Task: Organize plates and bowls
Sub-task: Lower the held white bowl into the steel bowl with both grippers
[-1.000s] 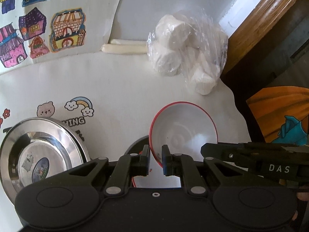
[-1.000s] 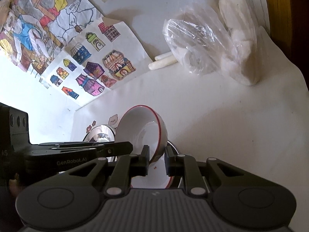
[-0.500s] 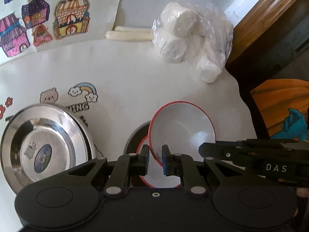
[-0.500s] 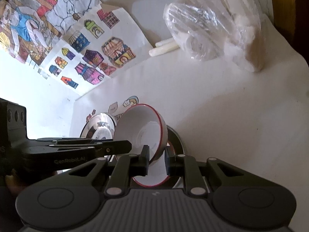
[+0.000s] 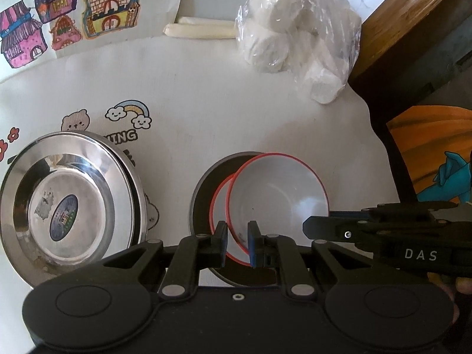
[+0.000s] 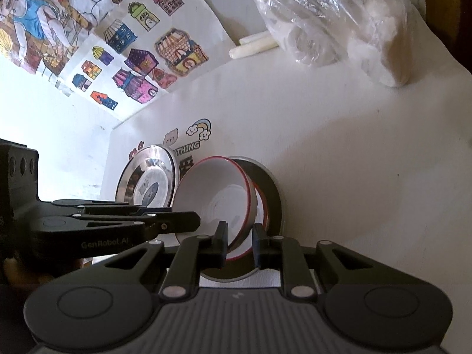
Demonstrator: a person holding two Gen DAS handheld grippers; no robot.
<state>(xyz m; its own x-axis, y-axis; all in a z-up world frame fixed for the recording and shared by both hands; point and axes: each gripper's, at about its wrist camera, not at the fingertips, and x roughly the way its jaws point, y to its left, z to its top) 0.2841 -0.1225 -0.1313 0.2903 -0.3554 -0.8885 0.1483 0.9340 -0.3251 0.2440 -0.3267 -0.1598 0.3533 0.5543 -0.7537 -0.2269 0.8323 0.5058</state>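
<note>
A white bowl with a red rim (image 5: 277, 194) hangs tilted over a second red-rimmed bowl (image 5: 219, 203), which sits nested in a dark, grey-edged plate (image 5: 203, 194). My left gripper (image 5: 237, 246) is shut on the upper bowl's near rim. From the right wrist view, the same bowl (image 6: 212, 194) has its wall pinched in my right gripper (image 6: 239, 246), over the dark plate (image 6: 273, 188). Each gripper's fingers show in the other's view, beside the bowl. A shiny steel plate (image 5: 67, 206) lies to the left on the white tablecloth.
A clear bag of white rolls (image 5: 295, 38) and two white sticks (image 5: 200, 29) lie at the back of the table. Coloured house drawings (image 5: 109, 20) cover the back left. A wooden edge (image 5: 413, 8) and orange cloth (image 5: 427, 153) mark the table's right side.
Both grippers have tipped further downward with the bowl held between them. The bowl has come lower over the nested bowl and dark plate, which now show more fully.
</note>
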